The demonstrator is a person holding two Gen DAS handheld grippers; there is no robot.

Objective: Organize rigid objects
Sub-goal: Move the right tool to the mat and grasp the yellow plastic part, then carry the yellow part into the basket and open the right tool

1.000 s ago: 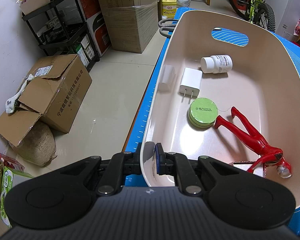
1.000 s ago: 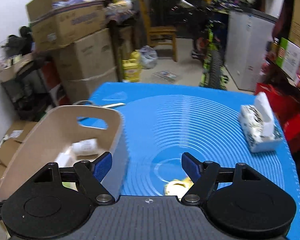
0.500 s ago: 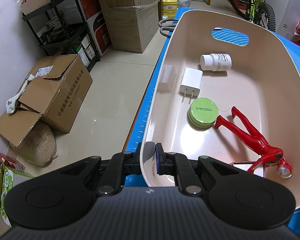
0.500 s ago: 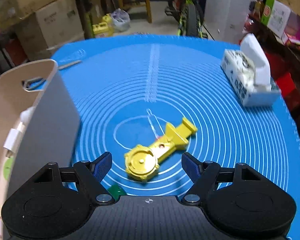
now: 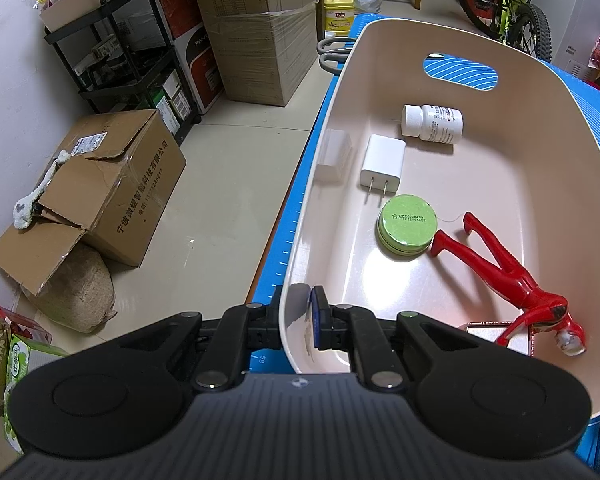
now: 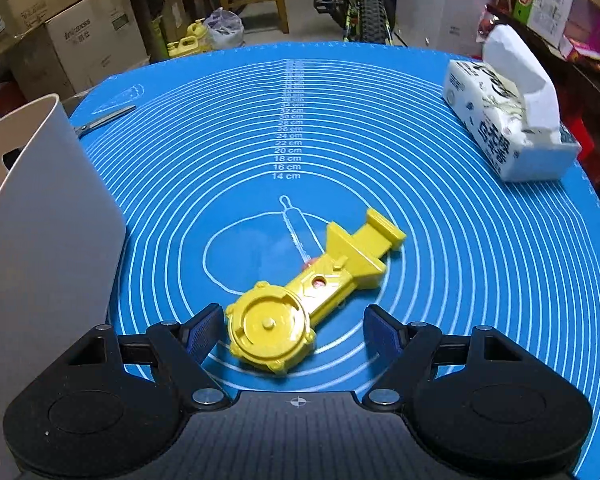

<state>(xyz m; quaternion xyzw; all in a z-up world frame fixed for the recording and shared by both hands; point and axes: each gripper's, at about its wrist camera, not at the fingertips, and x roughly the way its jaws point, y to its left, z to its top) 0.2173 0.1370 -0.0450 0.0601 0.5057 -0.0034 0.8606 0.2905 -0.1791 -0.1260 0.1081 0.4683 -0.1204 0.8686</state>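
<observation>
My left claw [image 5: 298, 314] stays clenched on the near rim of the beige bin [image 5: 572, 184], unmoved. My right claw [image 6: 294, 328] has dropped lower since a second ago, its jaws spread, straddling the round end of the yellow toy launcher [image 6: 312, 292] without pressing it. The launcher lies flat on the blue surface [image 6: 460, 272], its handle pointing toward two o'clock, the bin at nine o'clock.
</observation>
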